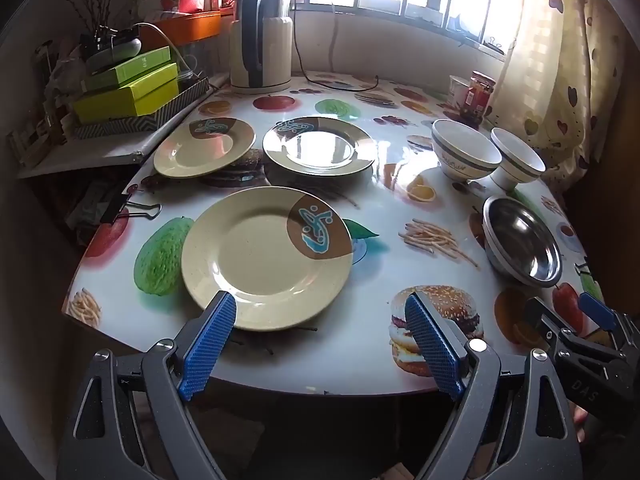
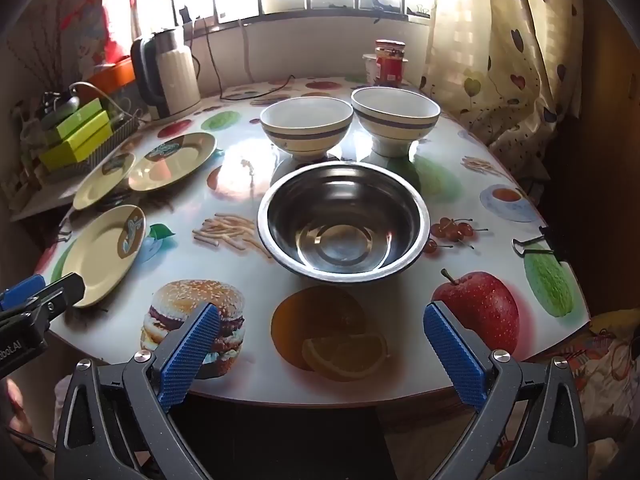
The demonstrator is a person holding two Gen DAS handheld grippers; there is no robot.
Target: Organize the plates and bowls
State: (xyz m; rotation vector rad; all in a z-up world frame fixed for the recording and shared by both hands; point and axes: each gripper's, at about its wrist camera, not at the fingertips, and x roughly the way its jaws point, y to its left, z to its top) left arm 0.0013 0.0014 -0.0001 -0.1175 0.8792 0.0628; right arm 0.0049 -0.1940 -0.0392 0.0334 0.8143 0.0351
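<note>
Three plates lie on the table's left side: a cream plate nearest me, another cream plate at the far left, and a brown-rimmed plate beside it. A steel bowl sits at the right, with two white striped bowls behind it. My left gripper is open and empty at the near edge, its left finger over the nearest plate's rim. My right gripper is open and empty, just in front of the steel bowl.
The fruit-print table holds a kettle with a cord at the back, a red jar and a white cup at the back right. Green boxes are stacked on a side shelf at the left. Binder clips grip the tablecloth edges.
</note>
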